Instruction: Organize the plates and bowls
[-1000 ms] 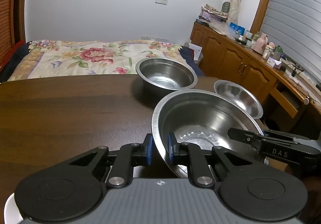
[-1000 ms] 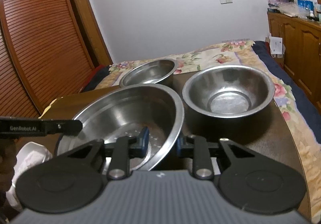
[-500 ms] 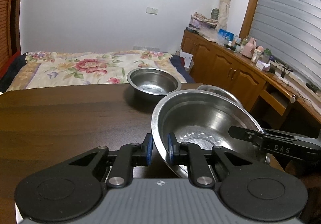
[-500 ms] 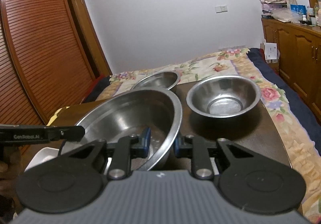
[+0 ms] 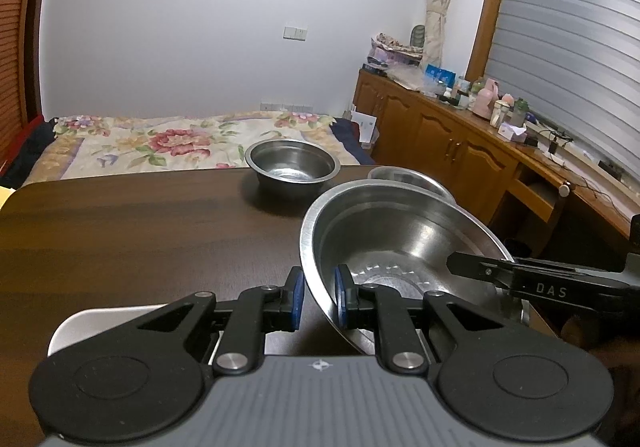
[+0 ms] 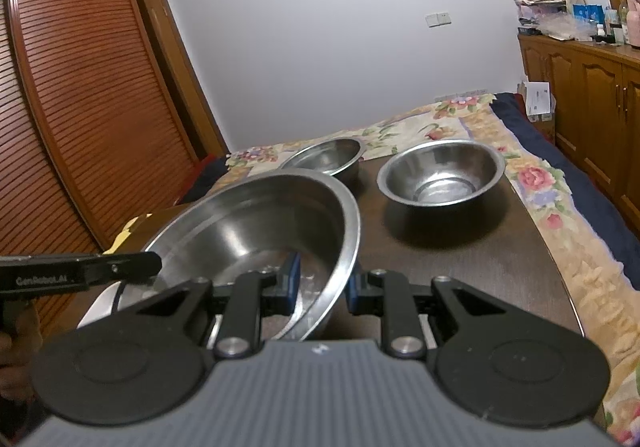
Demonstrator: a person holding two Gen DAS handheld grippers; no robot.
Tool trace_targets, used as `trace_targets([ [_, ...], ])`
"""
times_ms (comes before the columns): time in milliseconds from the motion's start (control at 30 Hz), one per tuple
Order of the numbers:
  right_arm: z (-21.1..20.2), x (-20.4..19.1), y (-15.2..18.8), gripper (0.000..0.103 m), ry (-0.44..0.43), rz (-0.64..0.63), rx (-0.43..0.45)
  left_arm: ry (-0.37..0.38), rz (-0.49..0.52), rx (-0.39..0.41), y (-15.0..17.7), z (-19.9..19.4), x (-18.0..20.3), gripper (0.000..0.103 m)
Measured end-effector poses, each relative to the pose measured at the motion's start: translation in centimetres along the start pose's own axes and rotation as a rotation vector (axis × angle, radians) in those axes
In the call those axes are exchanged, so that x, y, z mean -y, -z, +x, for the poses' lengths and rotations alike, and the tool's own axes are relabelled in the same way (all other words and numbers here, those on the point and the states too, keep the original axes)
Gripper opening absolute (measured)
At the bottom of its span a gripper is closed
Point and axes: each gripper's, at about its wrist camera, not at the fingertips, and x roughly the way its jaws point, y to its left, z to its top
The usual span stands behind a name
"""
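A large steel basin (image 5: 400, 235) (image 6: 248, 223) hangs tilted above the dark wooden table (image 5: 120, 231), held from two sides. My left gripper (image 5: 318, 301) is shut on its left rim, one blue pad inside and one outside. On the opposite rim my right gripper (image 6: 322, 285) is shut the same way. A deep steel bowl (image 5: 292, 163) (image 6: 328, 157) stands at the table's far edge. A second steel bowl (image 6: 440, 175) stands beside it, and in the left wrist view its rim (image 5: 404, 175) peeks over the basin. A white plate (image 5: 100, 323) lies below my left gripper.
Beyond the table's far edge lies a bed with a floral cover (image 5: 160, 139). Wooden cabinets (image 5: 460, 151) loaded with bottles run along the right wall. A slatted wooden wardrobe (image 6: 80, 107) stands on the left. The table's right edge (image 6: 560, 287) is near the second bowl.
Both grippers have drawn back and risen a little with the basin between them. The two standing bowls now look farther off, and the white plate has come into view under the left gripper.
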Motion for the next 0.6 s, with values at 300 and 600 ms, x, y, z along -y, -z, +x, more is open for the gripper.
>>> trace_targets([
  [300,-0.6,0.2,0.8,0.025,0.004,-0.008,-0.013,0.011,0.002,0.004,0.8,-0.4,0.2,0.018],
  [600,-1.1,0.6,2.0,0.025,0.017,0.009,-0.038,0.021,0.021,-0.010,2.1,-0.2,0.5,0.018],
])
